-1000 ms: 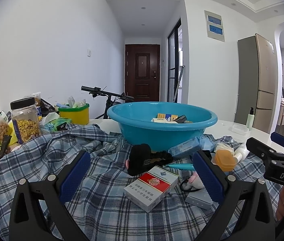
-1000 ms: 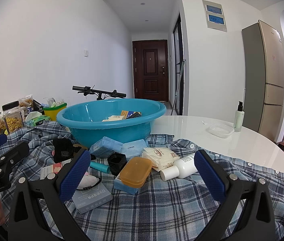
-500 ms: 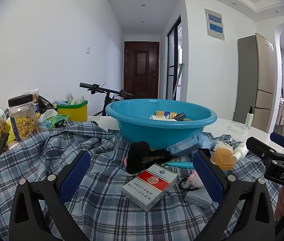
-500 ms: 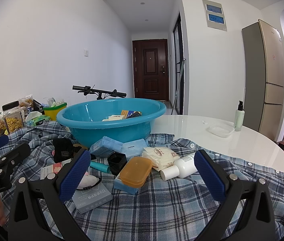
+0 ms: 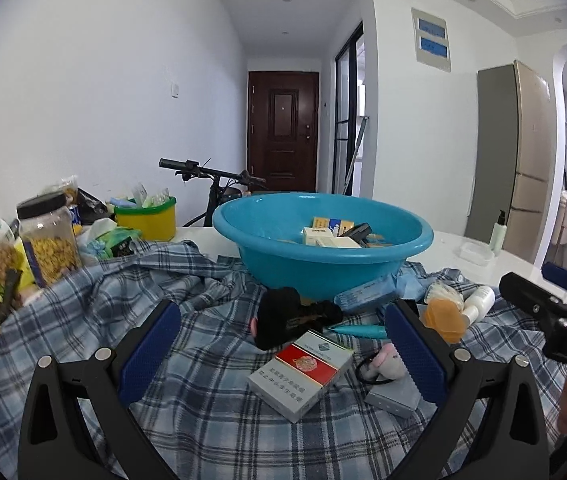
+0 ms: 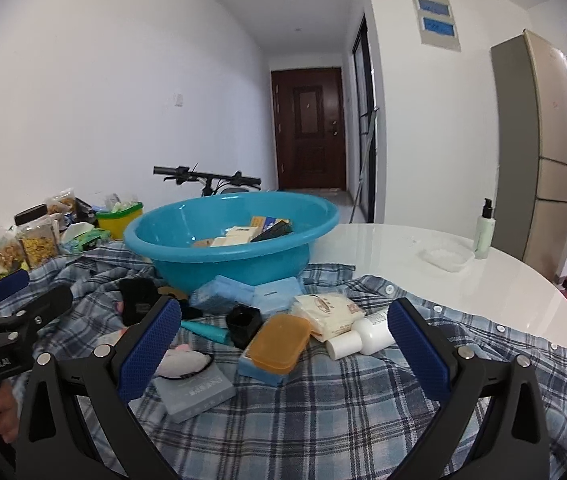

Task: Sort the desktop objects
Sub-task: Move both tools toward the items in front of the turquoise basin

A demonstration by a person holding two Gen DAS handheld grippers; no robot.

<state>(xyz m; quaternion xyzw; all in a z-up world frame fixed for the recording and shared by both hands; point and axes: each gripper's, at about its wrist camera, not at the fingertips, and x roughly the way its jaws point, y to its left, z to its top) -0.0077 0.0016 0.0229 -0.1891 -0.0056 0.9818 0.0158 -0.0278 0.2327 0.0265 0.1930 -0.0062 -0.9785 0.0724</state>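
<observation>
Cigarette pack [image 5: 302, 373] between spread left jaws, untouched

White glossy round table [image 6: 463, 292], mostly bare on the right of the frame. Lying straight on it: a plaid shirt [image 6: 323, 412] spread over the lower left and centre, a clear lidded tub [image 6: 445, 258] and a pump bottle [image 6: 484, 235] at right, and a yellow tub [image 6: 117, 222] plus snack jars [image 6: 37, 236] bunched at the left edge. Can't tell if the blue basin [image 6: 227, 256] sits on the shirt or the tabletop.
</observation>
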